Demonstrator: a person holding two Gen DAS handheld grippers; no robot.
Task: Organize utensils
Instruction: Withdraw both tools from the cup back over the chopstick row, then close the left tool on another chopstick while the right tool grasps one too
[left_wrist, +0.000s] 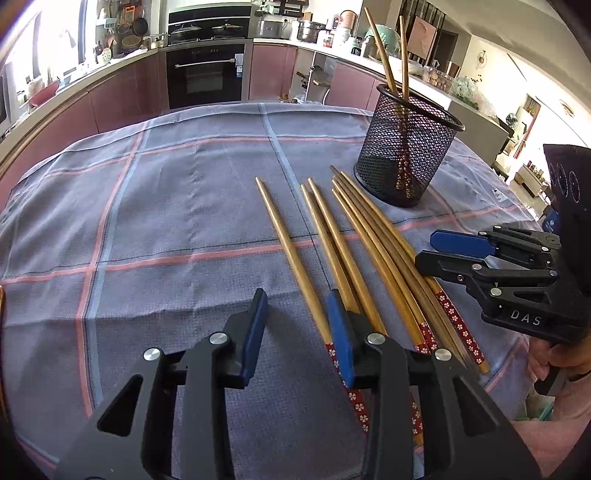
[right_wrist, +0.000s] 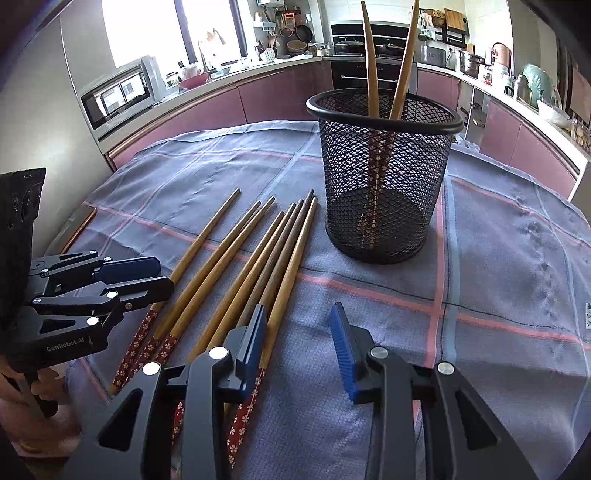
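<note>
Several wooden chopsticks (left_wrist: 354, 254) with red flowered ends lie side by side on the checked cloth, tips toward a black mesh holder (left_wrist: 406, 155). The holder (right_wrist: 384, 173) stands upright with two chopsticks (right_wrist: 384, 59) in it. My left gripper (left_wrist: 297, 325) is open and empty, low over the cloth, its right finger over the leftmost chopsticks. My right gripper (right_wrist: 299, 339) is open and empty, its left finger by the rightmost chopstick (right_wrist: 291, 266). Each gripper shows in the other's view: the right one (left_wrist: 443, 251), the left one (right_wrist: 151, 273).
The table is covered by a grey-blue cloth (left_wrist: 166, 206) with pink lines. Kitchen counters, an oven (left_wrist: 205, 74) and a microwave (right_wrist: 118, 92) stand behind the table. The person's hands show at the frame edges.
</note>
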